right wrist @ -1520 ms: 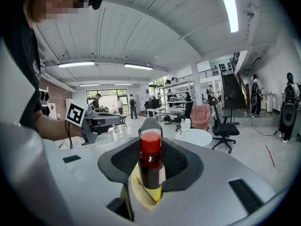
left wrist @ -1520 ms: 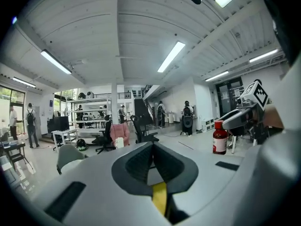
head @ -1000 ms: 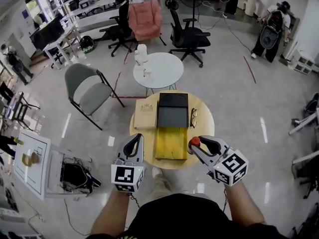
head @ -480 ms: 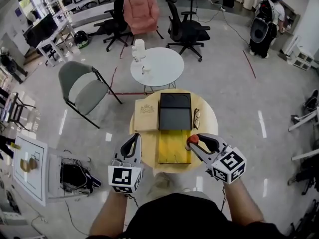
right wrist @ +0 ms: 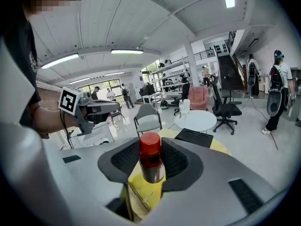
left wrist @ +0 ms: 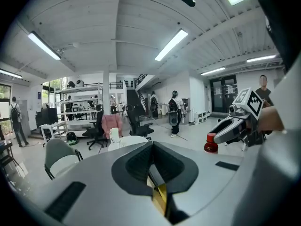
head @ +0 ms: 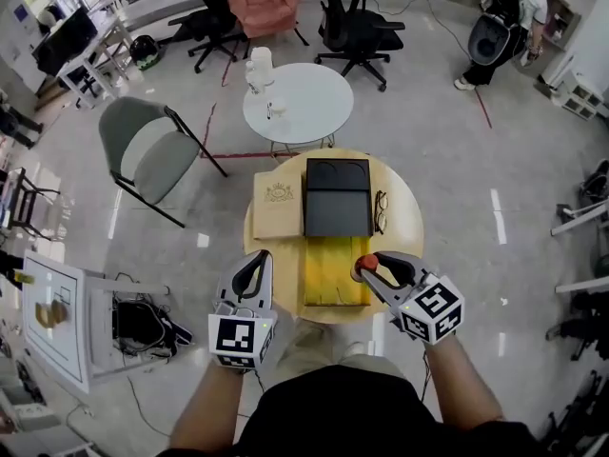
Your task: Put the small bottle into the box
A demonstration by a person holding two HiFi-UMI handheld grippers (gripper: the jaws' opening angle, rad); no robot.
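Observation:
A small bottle (head: 367,263) with a red cap (right wrist: 150,142) stands upright between the jaws of my right gripper (head: 373,268) (right wrist: 151,166), which is shut on it. It hangs over the near right part of the round wooden table (head: 409,219), at the right edge of a yellow panel (head: 333,270). The black box (head: 337,198) lies open just beyond that panel, mid-table. My left gripper (head: 255,272) (left wrist: 153,161) hovers at the table's near left edge, shut and holding nothing. In the left gripper view, the bottle (left wrist: 211,143) shows at the right.
A tan flat box (head: 277,205) lies left of the black box and a pair of glasses (head: 382,212) lies to its right. Beyond stand a white round table (head: 298,103), a grey folding chair (head: 143,155) and office chairs. A person (head: 504,17) stands far back right.
The head view has shifted forward, so the table sits higher in the frame. My right gripper has carried the bottle slightly left, to the yellow panel's edge. The left gripper has hardly moved.

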